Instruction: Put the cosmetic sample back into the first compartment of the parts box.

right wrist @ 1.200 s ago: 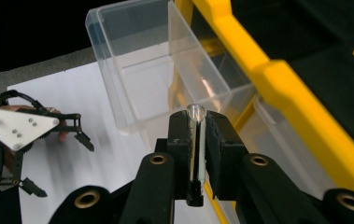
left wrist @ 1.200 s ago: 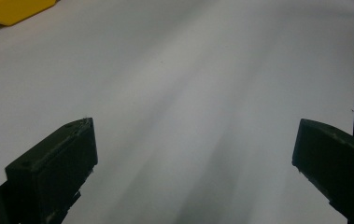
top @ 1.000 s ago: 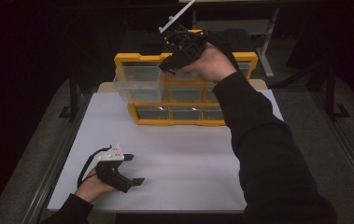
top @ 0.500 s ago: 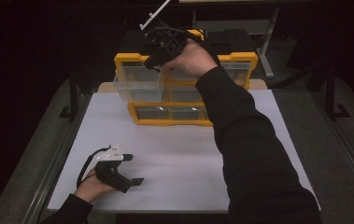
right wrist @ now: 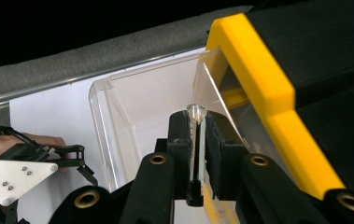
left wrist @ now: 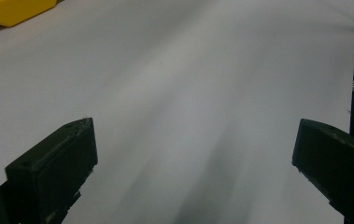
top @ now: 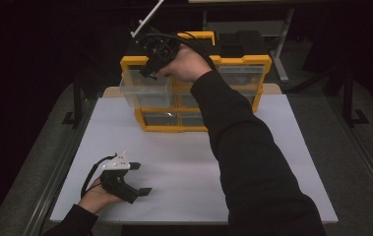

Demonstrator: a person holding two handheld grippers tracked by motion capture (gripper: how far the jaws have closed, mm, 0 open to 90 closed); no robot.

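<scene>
Right gripper view alone reveals the right tongs (right wrist: 198,135) pinching a small clear tube (right wrist: 196,140) above the pulled-out clear drawer (top: 144,88) of the yellow organizer (top: 233,64) at the tabletop's (top: 272,162) far edge. Left tongs (top: 141,178) rest gaping near the front-left corner.

Two grippers, left gripper (top: 141,178) and right gripper (top: 147,73); one drawer cabinet (top: 243,61); one pulled-out clear drawer (top: 139,88).
</scene>
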